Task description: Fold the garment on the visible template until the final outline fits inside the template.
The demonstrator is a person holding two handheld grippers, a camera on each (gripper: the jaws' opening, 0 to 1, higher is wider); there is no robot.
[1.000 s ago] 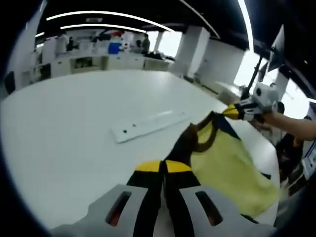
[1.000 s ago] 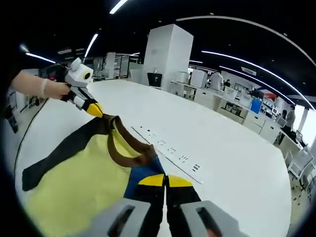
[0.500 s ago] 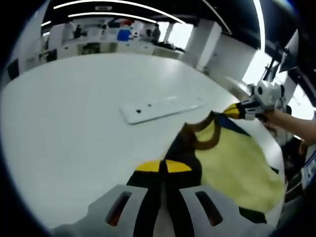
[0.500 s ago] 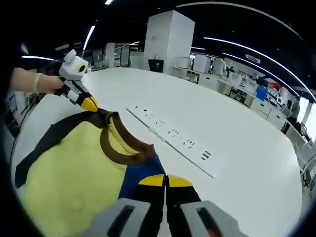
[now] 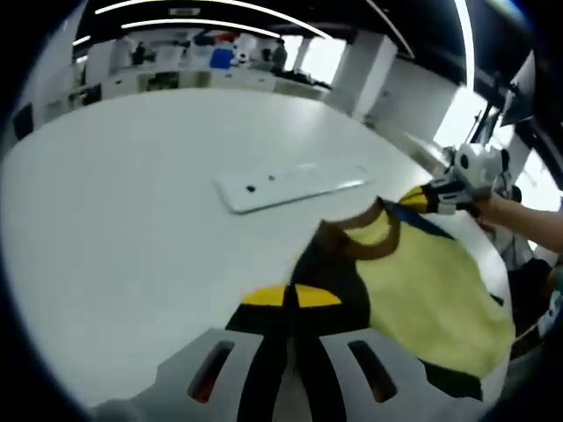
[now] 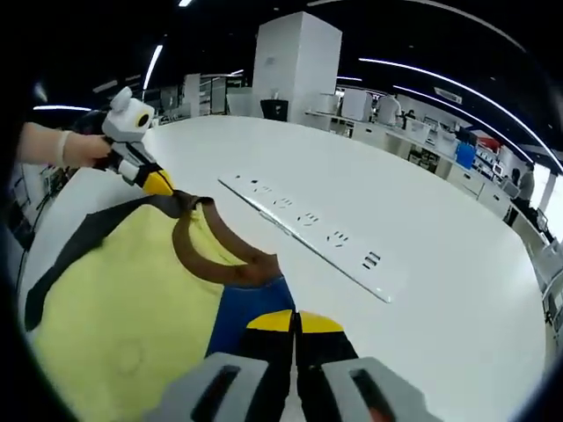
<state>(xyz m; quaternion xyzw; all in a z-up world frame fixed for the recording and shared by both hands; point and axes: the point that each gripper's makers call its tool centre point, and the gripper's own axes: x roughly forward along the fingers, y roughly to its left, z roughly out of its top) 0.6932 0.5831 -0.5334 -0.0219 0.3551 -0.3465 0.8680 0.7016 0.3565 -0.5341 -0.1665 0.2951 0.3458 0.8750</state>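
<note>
In the left gripper view the left gripper [image 5: 291, 297] is clamped on the shirt's [image 5: 422, 281] dark shoulder; the shirt's far edge is cut off at the rim. The white strip [image 5: 290, 183] lies beyond on the table [image 5: 114, 193]. In the right gripper view the right gripper [image 6: 295, 322] pinches the blue shoulder. The shirt seems to lie flatter and more spread than a second ago, its collar [image 6: 215, 255] wider open.
</note>
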